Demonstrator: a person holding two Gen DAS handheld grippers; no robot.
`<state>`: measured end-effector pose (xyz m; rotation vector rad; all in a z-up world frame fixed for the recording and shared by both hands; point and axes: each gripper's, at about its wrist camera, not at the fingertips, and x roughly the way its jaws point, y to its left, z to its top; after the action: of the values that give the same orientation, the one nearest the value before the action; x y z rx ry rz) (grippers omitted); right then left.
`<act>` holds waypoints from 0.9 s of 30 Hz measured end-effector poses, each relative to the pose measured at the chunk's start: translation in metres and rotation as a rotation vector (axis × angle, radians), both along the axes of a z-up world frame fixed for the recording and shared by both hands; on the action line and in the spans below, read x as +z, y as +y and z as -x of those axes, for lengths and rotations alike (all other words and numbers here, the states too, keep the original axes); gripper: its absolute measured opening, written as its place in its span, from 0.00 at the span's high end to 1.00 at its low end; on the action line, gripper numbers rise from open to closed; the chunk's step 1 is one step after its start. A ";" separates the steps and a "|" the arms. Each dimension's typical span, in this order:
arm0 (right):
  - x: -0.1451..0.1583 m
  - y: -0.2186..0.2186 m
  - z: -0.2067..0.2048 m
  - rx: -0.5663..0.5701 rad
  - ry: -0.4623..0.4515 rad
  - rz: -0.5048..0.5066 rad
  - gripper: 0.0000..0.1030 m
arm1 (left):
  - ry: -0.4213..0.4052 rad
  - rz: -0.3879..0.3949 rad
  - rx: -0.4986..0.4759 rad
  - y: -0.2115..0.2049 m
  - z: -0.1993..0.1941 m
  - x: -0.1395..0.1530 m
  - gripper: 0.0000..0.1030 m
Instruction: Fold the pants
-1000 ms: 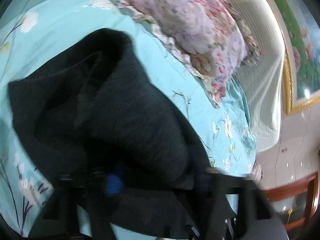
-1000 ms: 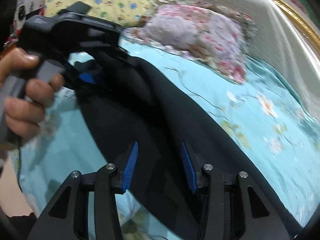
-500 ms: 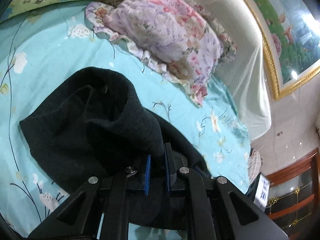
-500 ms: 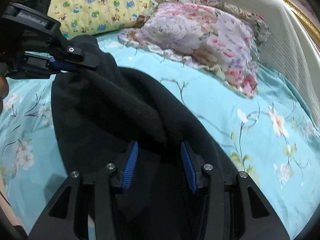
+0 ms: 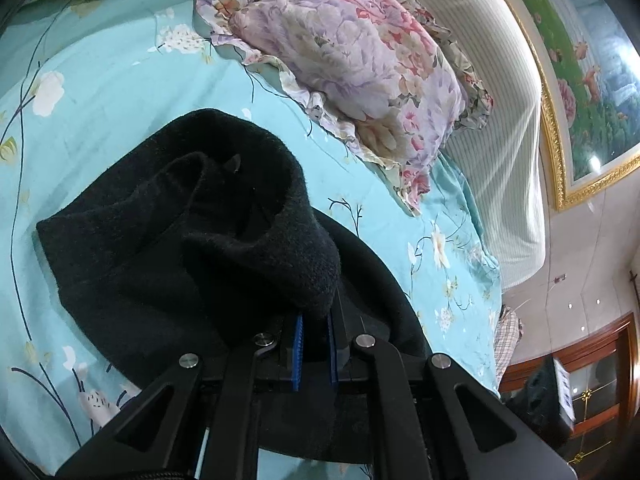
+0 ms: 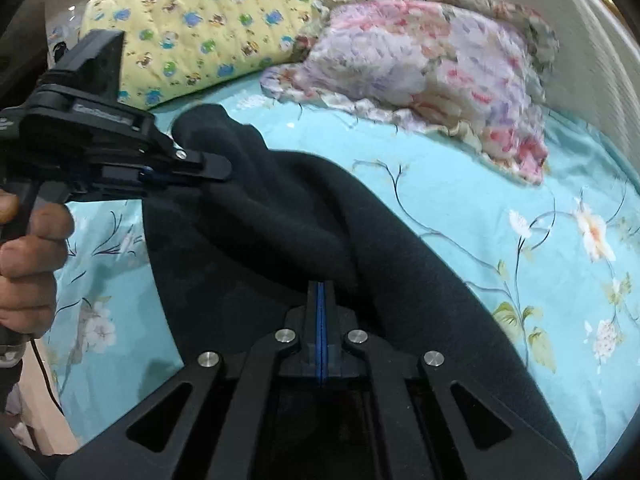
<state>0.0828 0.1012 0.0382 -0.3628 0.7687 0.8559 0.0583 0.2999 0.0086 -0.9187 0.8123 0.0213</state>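
- Left wrist view: the left hand-held gripper (image 5: 314, 344) has its blue pads (image 5: 297, 354) drawn close, clamped on a thick fold of the black pants (image 5: 168, 248).
- The pants lie bunched on the bed (image 5: 120, 80), on its turquoise flowered sheet, well short of the head end. The pinched fold rises off the heap towards the camera.
- Only this view shows the framed painting (image 5: 592, 80) on the wall, the striped headboard cover (image 5: 508, 128) and a wooden cabinet (image 5: 588, 384) beyond the bed's right edge.
- A floral pillow (image 5: 360, 64) lies at the head end, apart from the pants.
- Right wrist view: the right hand-held gripper (image 6: 321, 320) has its pads pressed together on the pants (image 6: 280, 240), where the cloth bulges just ahead of them.
- Only here does the left hand-held gripper (image 6: 216, 170) show from the side, held in a hand (image 6: 28, 256), nipping the pants at their far left end.
- Here the pants run as a long band from the near right up to the far left, towards the yellow pillow (image 6: 200, 28).
- The floral pillow (image 6: 420, 68) sits beside the yellow one.
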 end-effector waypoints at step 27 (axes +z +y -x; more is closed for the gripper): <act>0.077 0.045 0.042 0.182 0.072 0.025 0.95 | -0.113 -0.045 -0.032 0.014 0.049 0.049 0.92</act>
<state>0.0404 0.1462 0.1151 -0.4311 0.8225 1.0356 0.0091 0.3137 0.0572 -0.8568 0.7184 -0.0395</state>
